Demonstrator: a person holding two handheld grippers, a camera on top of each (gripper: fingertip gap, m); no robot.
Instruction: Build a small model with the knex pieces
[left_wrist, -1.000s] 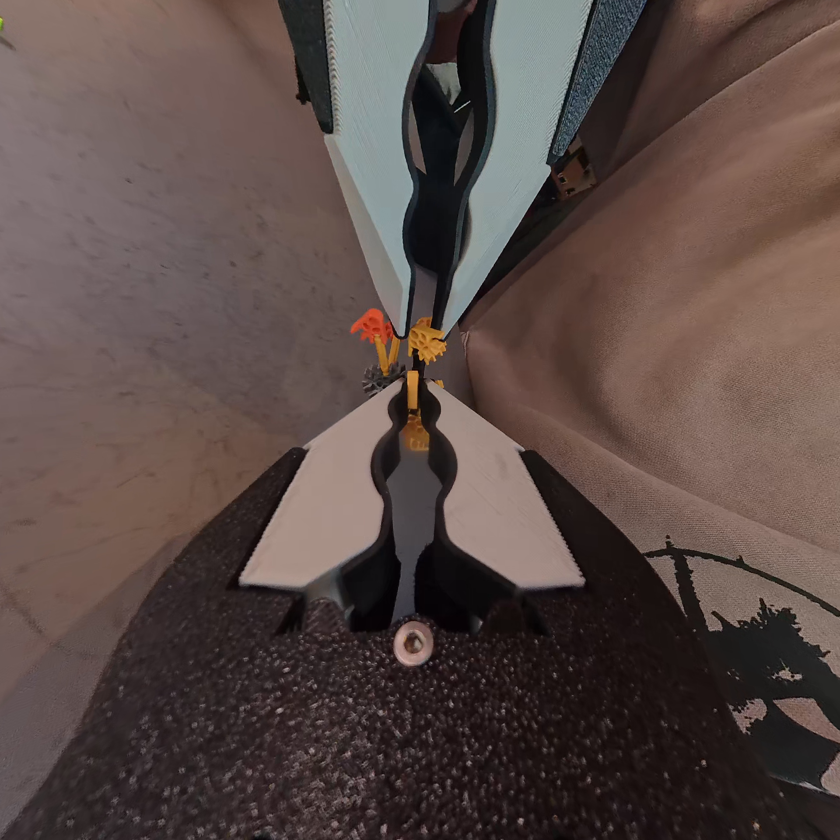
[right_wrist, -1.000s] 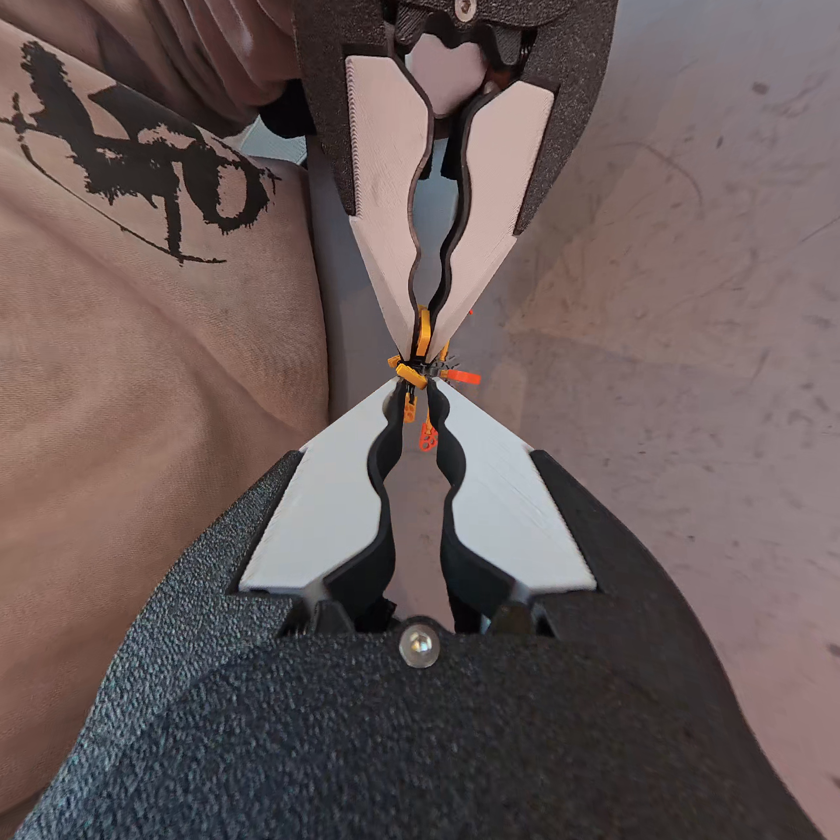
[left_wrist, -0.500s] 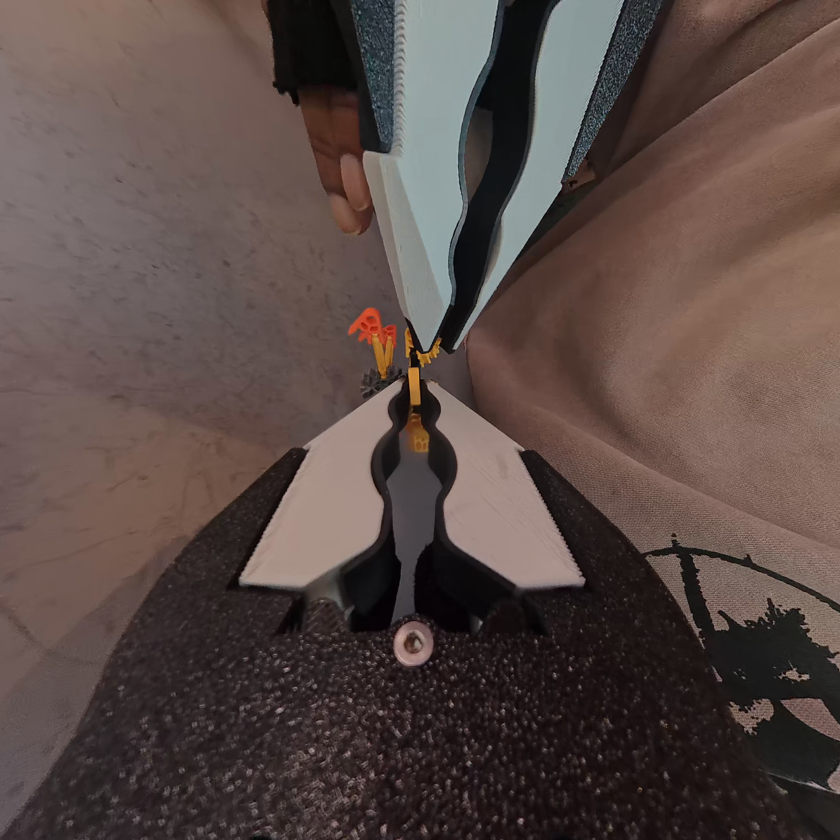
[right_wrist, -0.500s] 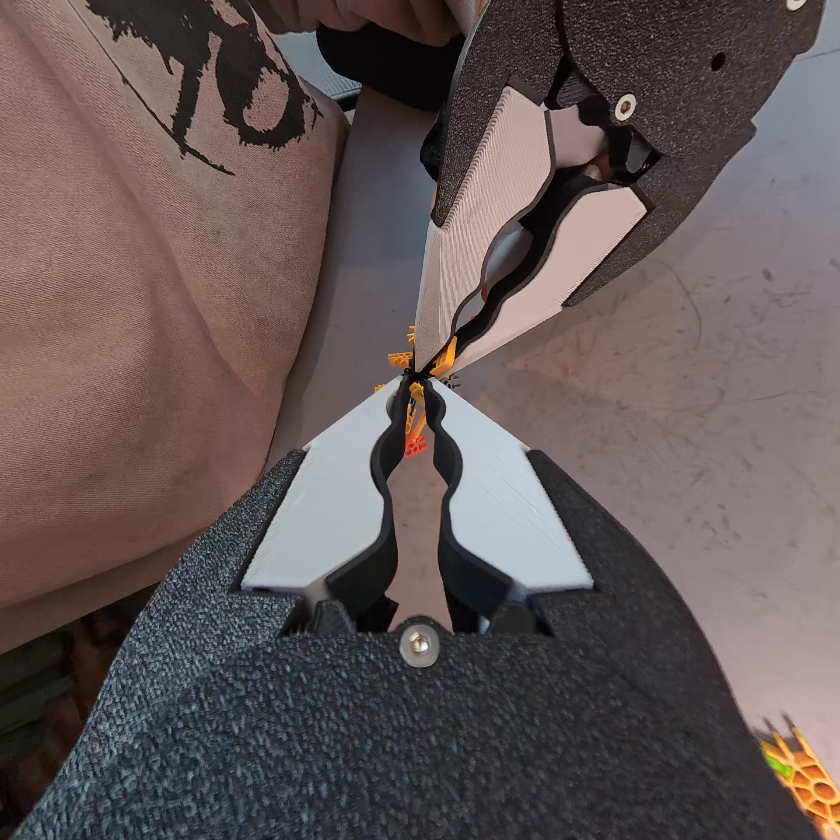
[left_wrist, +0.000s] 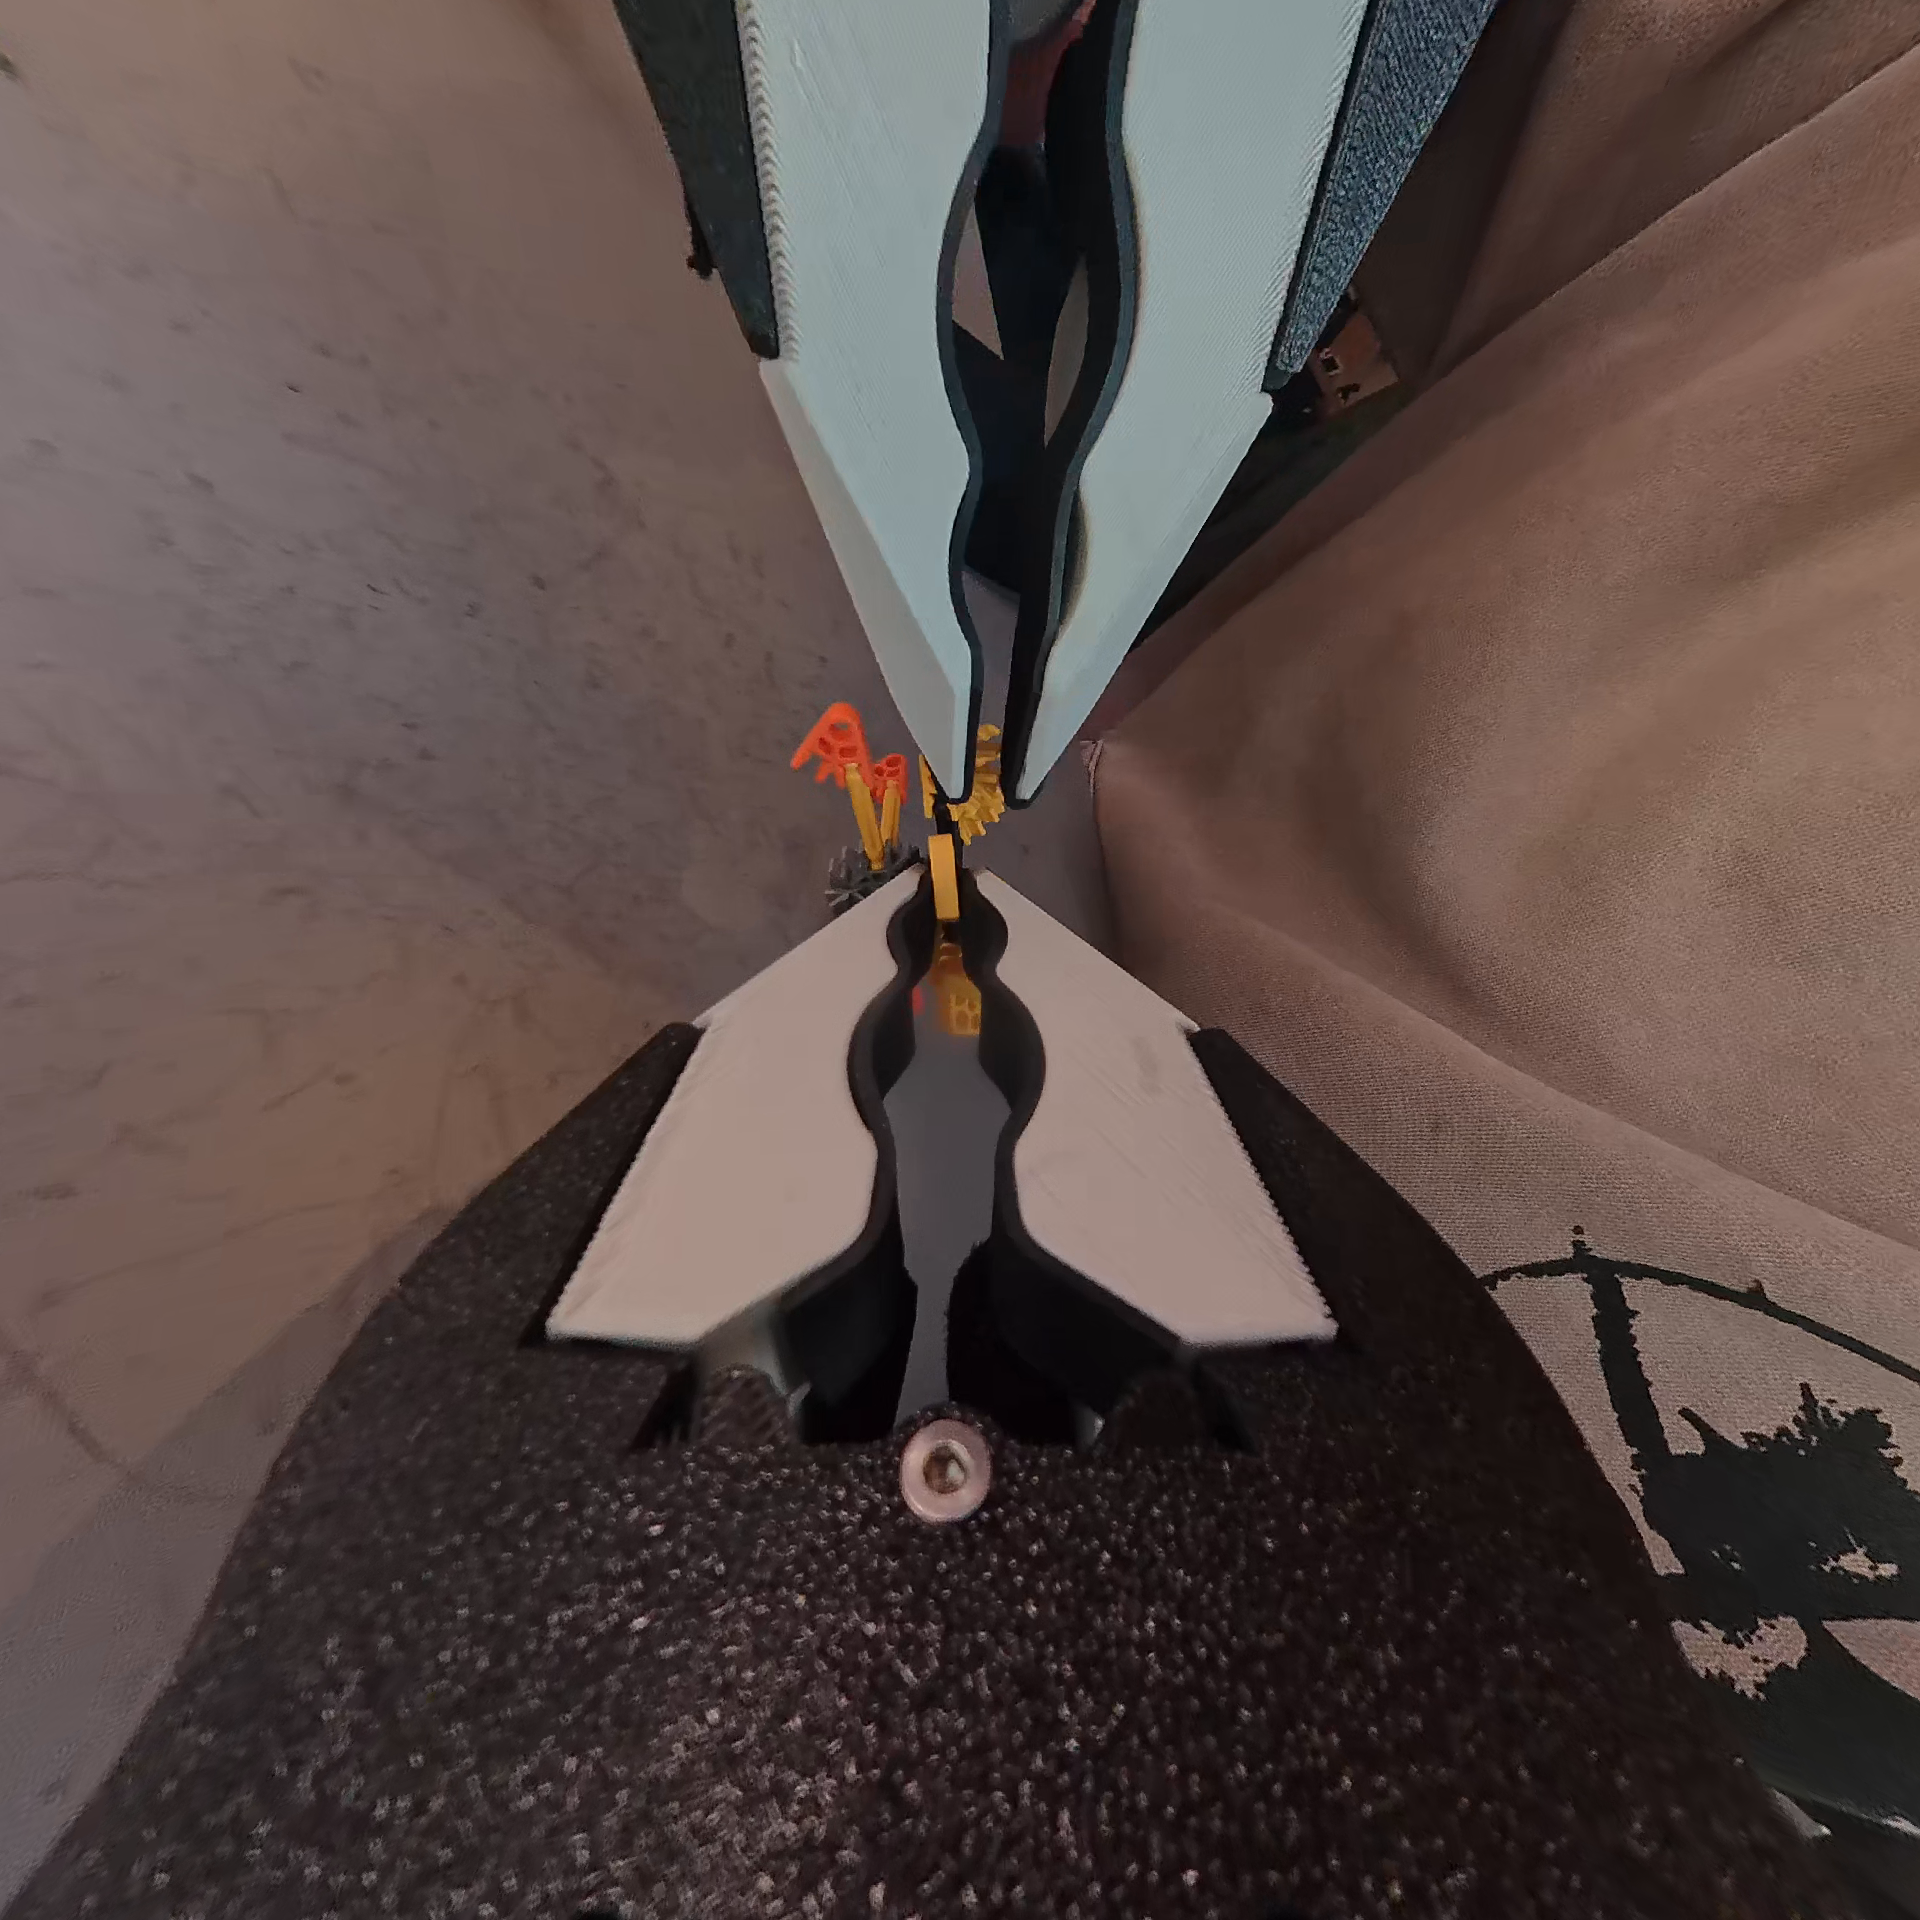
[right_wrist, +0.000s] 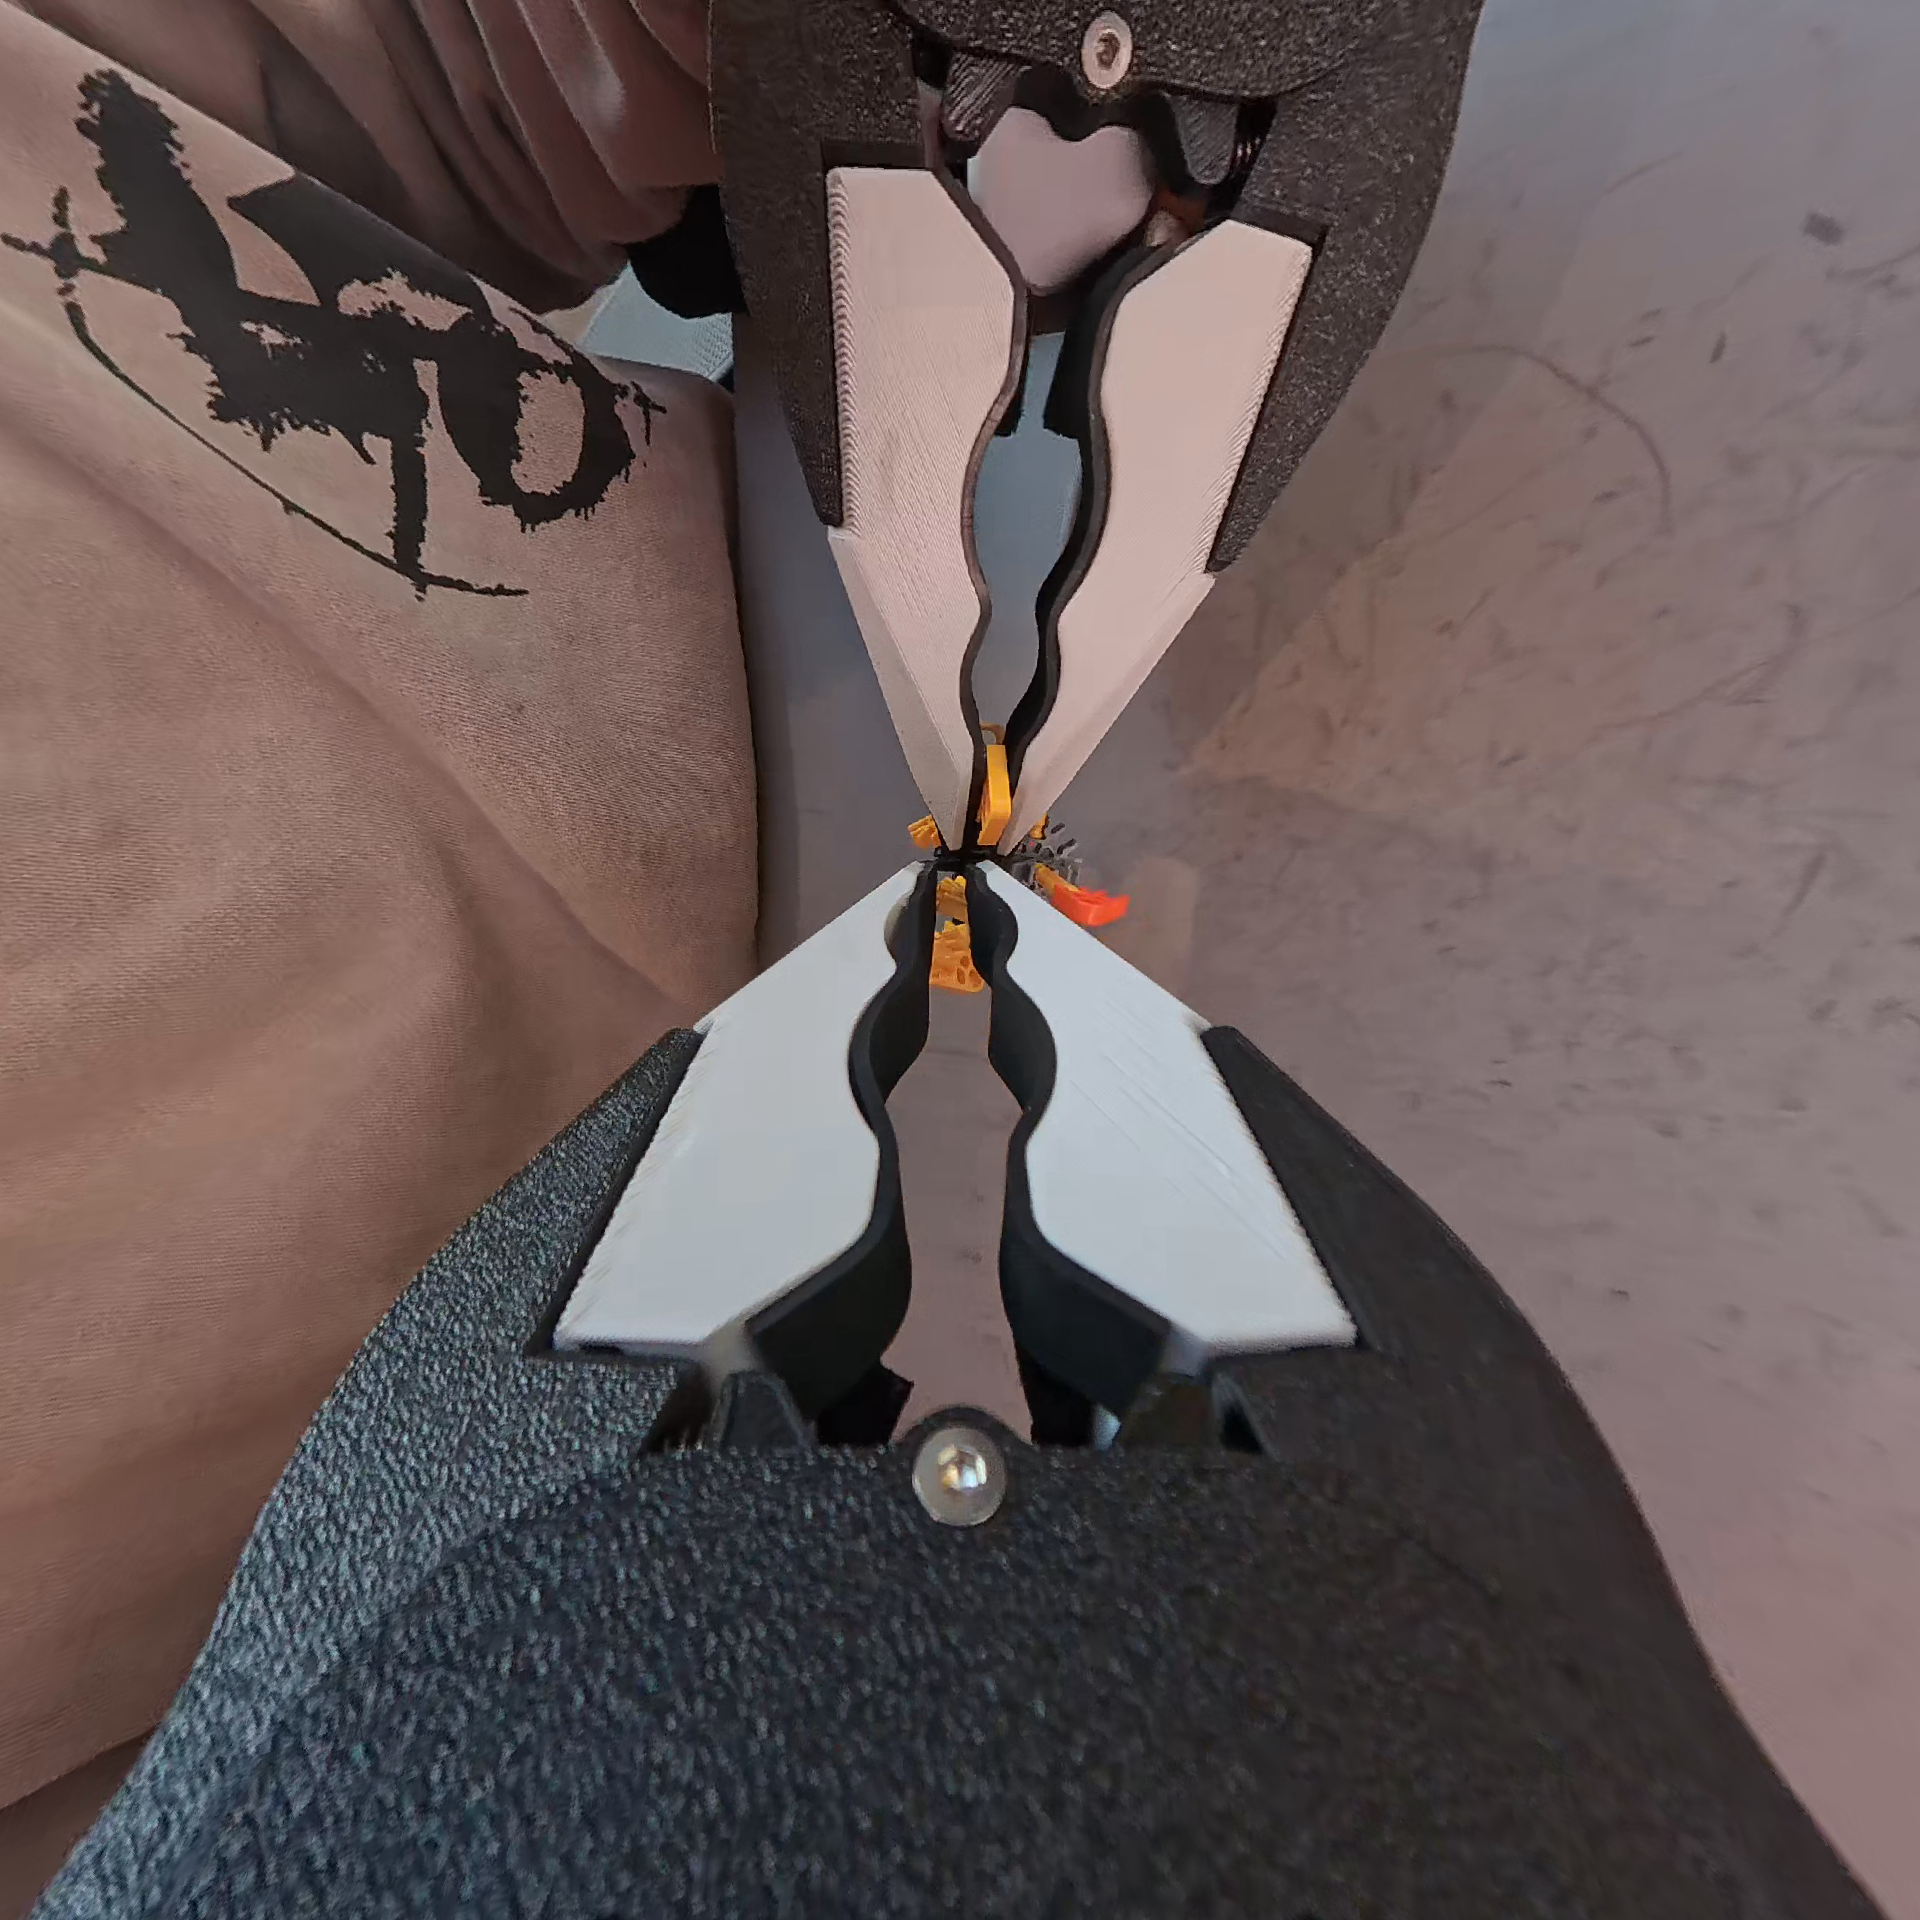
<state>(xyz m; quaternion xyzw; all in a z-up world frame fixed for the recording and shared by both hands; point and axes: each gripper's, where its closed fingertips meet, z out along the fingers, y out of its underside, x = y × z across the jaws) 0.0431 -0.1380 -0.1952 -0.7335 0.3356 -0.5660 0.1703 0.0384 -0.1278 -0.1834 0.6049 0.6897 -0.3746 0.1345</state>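
Grey-pink tabletop (left_wrist: 312, 623), person's tan printed shirt (right_wrist: 312, 831) alongside; two grippers meet tip to tip over a small toy build.

Left gripper (left_wrist: 943, 883): tips pinched on a yellow rod (left_wrist: 943, 878). Right gripper (right_wrist: 951, 878): tips pinched on the yellow connector (right_wrist: 954, 961) at 12 o'clock. Judgement: keep both axes collinear, push straight, no twist. Left view alone shows two orange caps (left_wrist: 844, 746) on stalks at 11 o'clock; right view shows one orange piece (right_wrist: 1091, 906) at 2 o'clock beside a grey gear (right_wrist: 1049, 847).
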